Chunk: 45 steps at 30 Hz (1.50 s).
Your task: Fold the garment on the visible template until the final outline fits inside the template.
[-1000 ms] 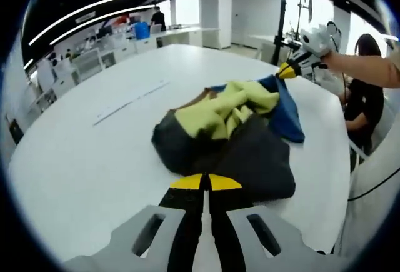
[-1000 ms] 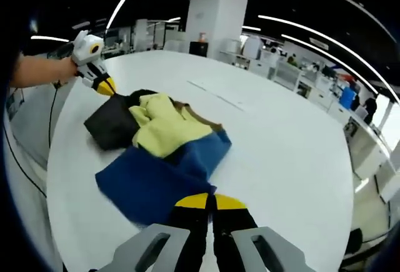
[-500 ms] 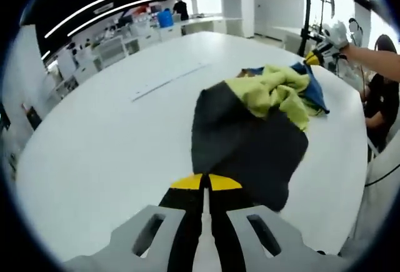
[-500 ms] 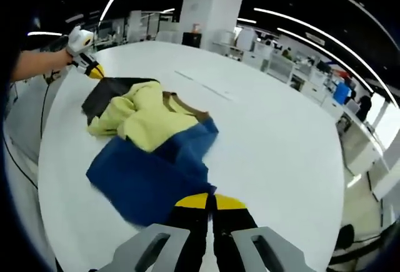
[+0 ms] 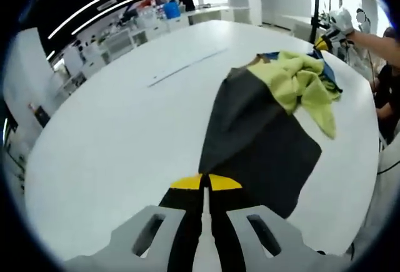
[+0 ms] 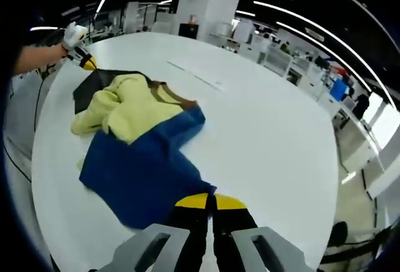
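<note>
Both grippers on garment ends

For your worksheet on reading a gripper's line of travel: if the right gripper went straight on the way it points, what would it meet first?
The right gripper is shut on the garment's blue edge, so it would push straight into that blue cloth first, then probably the yellow part beyond.
</note>
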Each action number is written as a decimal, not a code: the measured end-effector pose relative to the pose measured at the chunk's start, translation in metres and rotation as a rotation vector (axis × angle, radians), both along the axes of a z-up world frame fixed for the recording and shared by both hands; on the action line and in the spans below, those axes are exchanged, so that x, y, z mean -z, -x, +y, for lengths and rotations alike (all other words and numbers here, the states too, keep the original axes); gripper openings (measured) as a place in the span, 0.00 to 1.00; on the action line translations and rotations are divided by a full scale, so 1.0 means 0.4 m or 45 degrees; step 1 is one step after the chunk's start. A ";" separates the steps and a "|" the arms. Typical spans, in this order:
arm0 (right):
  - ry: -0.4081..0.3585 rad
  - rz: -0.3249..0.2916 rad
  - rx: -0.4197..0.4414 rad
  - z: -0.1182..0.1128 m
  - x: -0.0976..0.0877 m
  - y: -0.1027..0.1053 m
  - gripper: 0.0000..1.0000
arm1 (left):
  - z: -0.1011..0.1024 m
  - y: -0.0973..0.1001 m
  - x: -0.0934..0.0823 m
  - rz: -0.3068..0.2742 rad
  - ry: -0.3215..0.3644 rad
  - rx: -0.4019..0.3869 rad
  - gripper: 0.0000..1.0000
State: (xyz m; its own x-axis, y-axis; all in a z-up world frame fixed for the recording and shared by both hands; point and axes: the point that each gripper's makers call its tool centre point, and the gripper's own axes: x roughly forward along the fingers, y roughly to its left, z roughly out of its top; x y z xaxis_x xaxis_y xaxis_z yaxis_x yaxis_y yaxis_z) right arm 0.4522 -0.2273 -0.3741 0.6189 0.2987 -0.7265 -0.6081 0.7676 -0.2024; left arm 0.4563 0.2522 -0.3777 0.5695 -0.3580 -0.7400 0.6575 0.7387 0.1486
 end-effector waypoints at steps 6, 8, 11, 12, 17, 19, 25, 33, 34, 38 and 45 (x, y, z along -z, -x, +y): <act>0.025 0.018 0.006 -0.014 0.011 -0.005 0.00 | 0.033 -0.016 0.004 0.003 -0.038 -0.023 0.00; 0.037 0.023 0.009 -0.023 0.014 -0.008 0.00 | 0.052 -0.023 0.001 -0.007 -0.048 -0.046 0.00; 0.046 0.027 0.017 -0.034 0.015 -0.015 0.00 | 0.073 -0.025 0.011 0.011 -0.053 -0.070 0.00; 0.050 0.028 0.020 -0.038 0.016 -0.018 0.00 | 0.079 -0.026 0.014 0.016 -0.061 -0.074 0.00; 0.065 0.040 0.024 -0.047 0.020 -0.027 0.00 | 0.099 -0.030 0.027 0.038 -0.075 -0.091 0.00; 0.072 0.044 0.023 -0.050 0.022 -0.030 0.00 | 0.102 -0.036 0.028 0.040 -0.085 -0.091 0.00; 0.089 0.060 0.025 -0.060 0.028 -0.035 0.00 | 0.123 -0.058 0.028 0.044 -0.113 -0.108 0.00; 0.108 0.090 0.029 -0.066 0.041 -0.030 0.00 | 0.141 -0.083 0.022 0.046 -0.135 -0.120 0.00; 0.110 0.091 0.027 -0.065 0.042 -0.031 0.00 | 0.143 -0.086 0.021 0.046 -0.139 -0.120 0.00; 0.113 0.099 0.022 -0.060 0.046 -0.032 0.00 | 0.162 -0.110 0.017 0.041 -0.146 -0.139 0.00; 0.118 0.121 0.037 -0.070 0.054 -0.039 0.00 | 0.177 -0.132 0.015 0.054 -0.167 -0.149 0.00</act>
